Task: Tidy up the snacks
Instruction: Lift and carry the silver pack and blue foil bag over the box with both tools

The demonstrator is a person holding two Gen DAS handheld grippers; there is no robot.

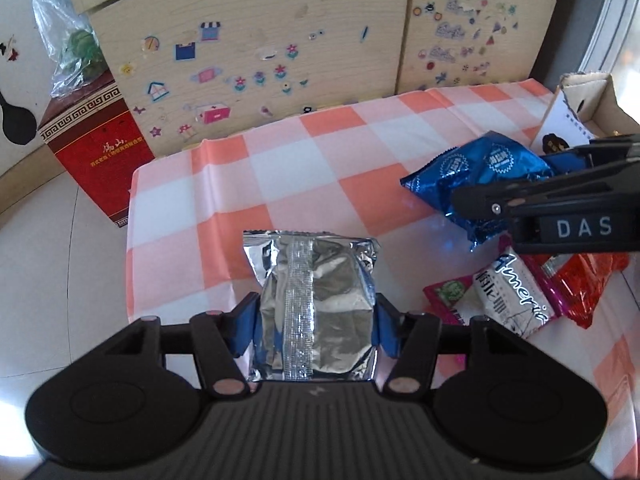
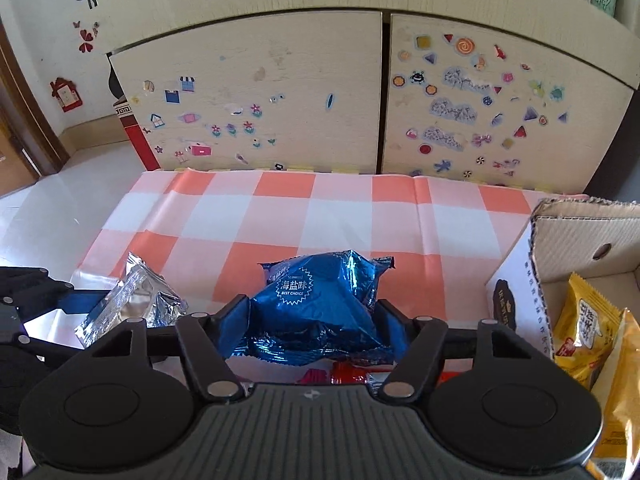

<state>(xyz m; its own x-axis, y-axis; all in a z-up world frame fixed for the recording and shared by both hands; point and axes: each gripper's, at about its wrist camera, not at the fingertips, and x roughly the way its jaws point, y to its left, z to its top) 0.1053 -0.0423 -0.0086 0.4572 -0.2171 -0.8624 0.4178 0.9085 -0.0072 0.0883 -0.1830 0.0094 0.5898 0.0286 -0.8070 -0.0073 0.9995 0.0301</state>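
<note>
My left wrist camera sits close behind its own fingers, looking steeply down across the checked tablecloth (image 1: 320, 152) toward the stickered cabinet (image 1: 260, 40). My right wrist camera looks the same way from further right, with the cardboard box (image 2: 576, 236) at its edge. Both views share the cloth, the cabinet doors, the silver packet (image 1: 316, 304) and the blue packet (image 2: 320, 304).

We cannot see the bottom of the silver packet (image 1: 316, 308); the left hand-held gripper (image 1: 316, 320) covers it. Below the blue packet (image 2: 320, 308), the red wrappers (image 2: 344, 376) mostly hide behind the right hand-held gripper (image 2: 316, 320). Right of the blue packet, the picture's edge cuts off the cardboard box (image 2: 568, 232) and its yellow packets (image 2: 588, 332).
</note>
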